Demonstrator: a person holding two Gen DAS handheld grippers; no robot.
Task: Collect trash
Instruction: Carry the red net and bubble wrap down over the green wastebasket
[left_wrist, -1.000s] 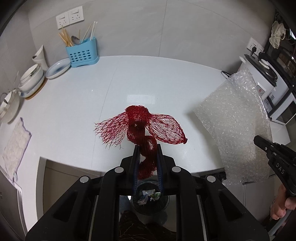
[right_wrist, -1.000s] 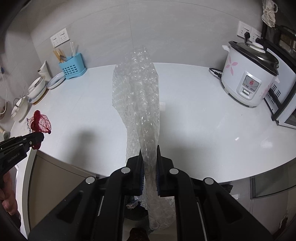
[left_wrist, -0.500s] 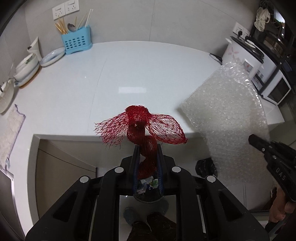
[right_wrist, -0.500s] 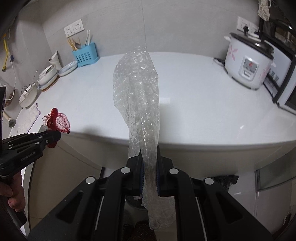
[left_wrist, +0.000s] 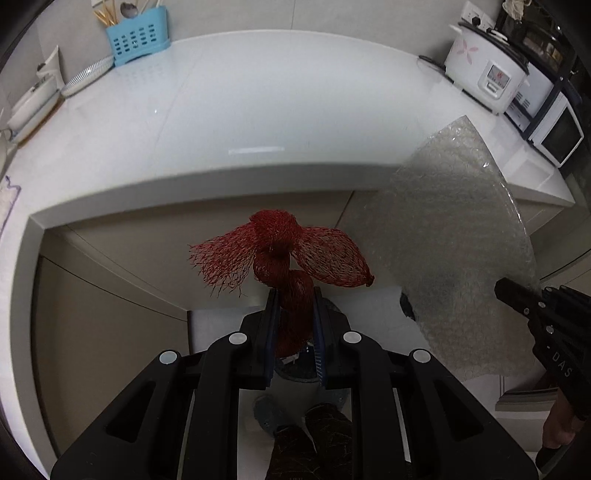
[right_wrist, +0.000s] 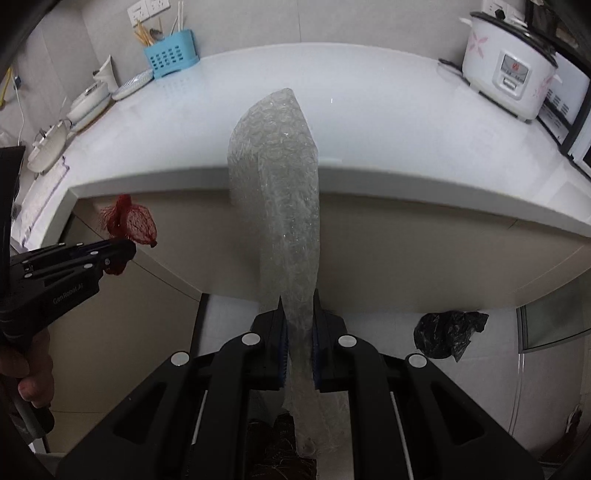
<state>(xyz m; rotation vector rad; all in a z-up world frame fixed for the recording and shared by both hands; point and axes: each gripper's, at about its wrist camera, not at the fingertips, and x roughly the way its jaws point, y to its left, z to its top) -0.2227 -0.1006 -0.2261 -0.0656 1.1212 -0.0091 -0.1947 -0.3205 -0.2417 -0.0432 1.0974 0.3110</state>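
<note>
Now the red mesh net (left_wrist: 280, 258), twisted lengthwise, stands up out of the left gripper (left_wrist: 294, 317), clamped on its lower end below the counter edge (left_wrist: 184, 188). The bubble wrap (right_wrist: 280, 206) runs upright from the right gripper (right_wrist: 298, 332), pinched tight. Both should be lowered over the bin before release.

Both wrist views look down past the counter (left_wrist: 258, 122) edge.

You're holding a deep red mesh net bag (left_wrist: 280, 258) and a clear bubble wrap sheet (right_wrist: 280, 192) dotted with small round cells. Your grippers are black with blue pads. The counter (left_wrist: 258, 110) is glossy white, the utensil caddy (right_wrist: 170, 52) sky blue, the rice cooker (right_wrist: 511, 70) white with what look like pink petals.
</note>
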